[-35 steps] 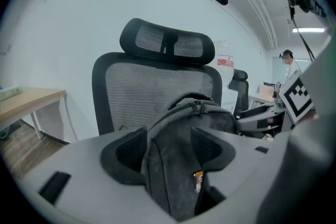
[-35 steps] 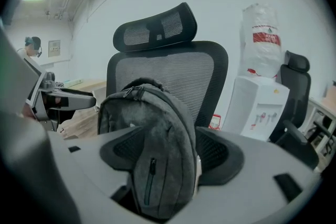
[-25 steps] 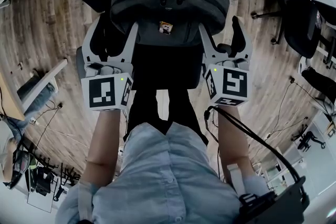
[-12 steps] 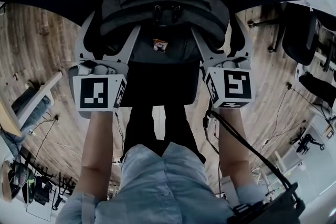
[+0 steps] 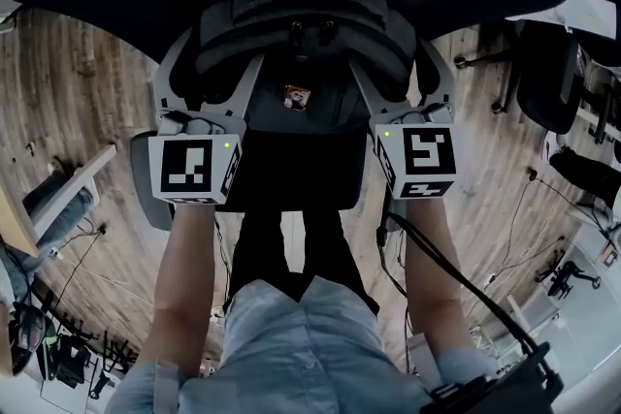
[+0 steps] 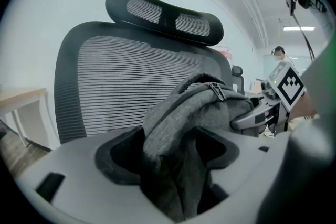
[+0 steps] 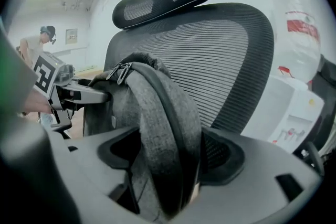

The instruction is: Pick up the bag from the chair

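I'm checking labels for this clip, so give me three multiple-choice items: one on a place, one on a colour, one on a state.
1. Where is the bag?
A. in a sink
B. on the chair, against its mesh back
C. on a shelf

2. What colour is the bag?
A. red
B. yellow
C. grey

3. How do the left gripper's jaws stand?
A. apart, with bag fabric between them
B. shut together, empty
C. clamped on a bottle

Answers:
1 B: the bag stands right in front of the mesh back.
2 C: its fabric shows grey in both gripper views.
3 A: the jaws have just been closing a little, yet dark gaps show on both sides of the fabric.
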`<act>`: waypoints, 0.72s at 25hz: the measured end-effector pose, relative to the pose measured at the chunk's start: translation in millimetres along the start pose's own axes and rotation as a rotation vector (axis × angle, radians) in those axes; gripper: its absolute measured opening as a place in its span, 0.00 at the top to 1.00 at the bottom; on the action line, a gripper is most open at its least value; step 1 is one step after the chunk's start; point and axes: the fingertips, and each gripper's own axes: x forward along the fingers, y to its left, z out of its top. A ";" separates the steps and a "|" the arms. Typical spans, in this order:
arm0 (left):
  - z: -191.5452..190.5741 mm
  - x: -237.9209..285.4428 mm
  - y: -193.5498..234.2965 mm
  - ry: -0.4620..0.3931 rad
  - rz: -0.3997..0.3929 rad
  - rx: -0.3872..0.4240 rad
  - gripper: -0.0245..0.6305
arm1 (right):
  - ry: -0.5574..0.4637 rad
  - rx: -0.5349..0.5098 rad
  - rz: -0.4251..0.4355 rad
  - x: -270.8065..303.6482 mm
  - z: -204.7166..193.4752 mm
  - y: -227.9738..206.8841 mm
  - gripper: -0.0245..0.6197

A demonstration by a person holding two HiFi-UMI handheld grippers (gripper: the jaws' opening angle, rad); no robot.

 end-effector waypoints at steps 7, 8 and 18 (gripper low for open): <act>-2.2 -13.1 -0.1 -0.016 0.020 0.012 0.54 | -0.001 0.009 0.000 -8.8 -1.4 11.1 0.54; -2.1 -15.9 -1.2 -0.021 0.019 0.016 0.54 | -0.007 0.008 -0.005 -11.6 -2.0 13.2 0.55; -9.3 -72.0 -24.5 -0.051 -0.004 0.037 0.62 | -0.124 -0.024 -0.003 -55.0 -7.4 40.8 0.62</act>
